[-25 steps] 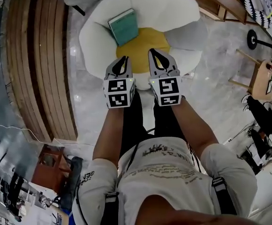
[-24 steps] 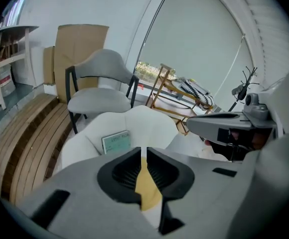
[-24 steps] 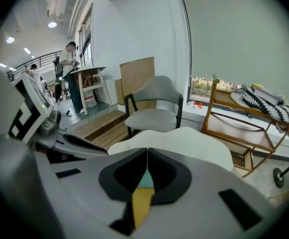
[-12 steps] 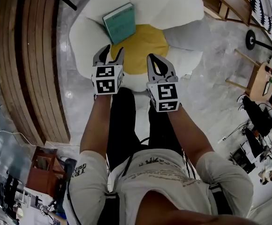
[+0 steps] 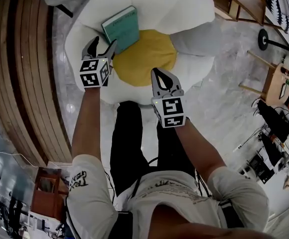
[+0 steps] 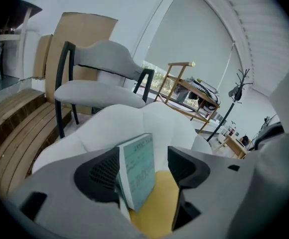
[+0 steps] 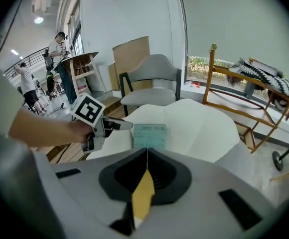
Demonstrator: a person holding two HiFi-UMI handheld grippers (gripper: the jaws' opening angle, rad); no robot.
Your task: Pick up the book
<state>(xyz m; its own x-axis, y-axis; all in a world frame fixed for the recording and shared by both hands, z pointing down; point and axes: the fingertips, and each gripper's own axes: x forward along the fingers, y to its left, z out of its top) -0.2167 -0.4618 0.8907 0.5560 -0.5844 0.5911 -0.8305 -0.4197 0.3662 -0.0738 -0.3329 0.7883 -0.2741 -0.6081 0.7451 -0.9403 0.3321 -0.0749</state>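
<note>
Reaching up from the bottom of the frame, your right gripper sits at centre over the front edge of the white flower-shaped cushion, its jaws pressed together on nothing. Further up and to the left, your left gripper has just been opening its jaws. They stand apart with the near corner of the teal book between them, unclamped. That book rests in the upper middle, partly on a white petal and partly on the yellow centre. Beyond it stands a grey chair.
</note>
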